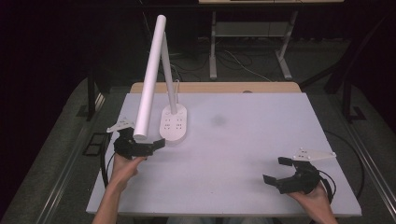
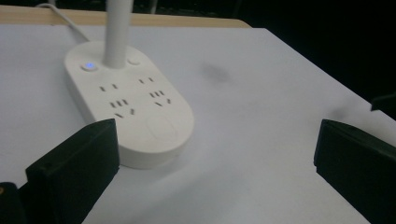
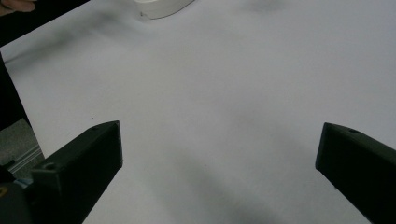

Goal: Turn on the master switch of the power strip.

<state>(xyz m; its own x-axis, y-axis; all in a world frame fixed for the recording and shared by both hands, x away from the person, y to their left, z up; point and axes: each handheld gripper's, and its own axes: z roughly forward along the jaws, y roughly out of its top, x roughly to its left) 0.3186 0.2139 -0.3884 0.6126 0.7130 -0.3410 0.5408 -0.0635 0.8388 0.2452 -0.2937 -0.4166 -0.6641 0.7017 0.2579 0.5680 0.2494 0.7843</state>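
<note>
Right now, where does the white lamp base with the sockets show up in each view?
High view: lamp base left of centre, just beyond the left gripper.
Left gripper view: upper left, beside the left jaw.
Right gripper view: its edge at the top.
Shared landmark: white table.

— What is seen on top of the counter (image 1: pixel 243 154)?
— A white sheet is laid over it, with a wooden edge left bare at the back. A white lamp base (image 1: pixel 173 123) with plug holes is set on it, near the left side. A faint grey smudge (image 1: pixel 218 120) is seen nearby.
</note>
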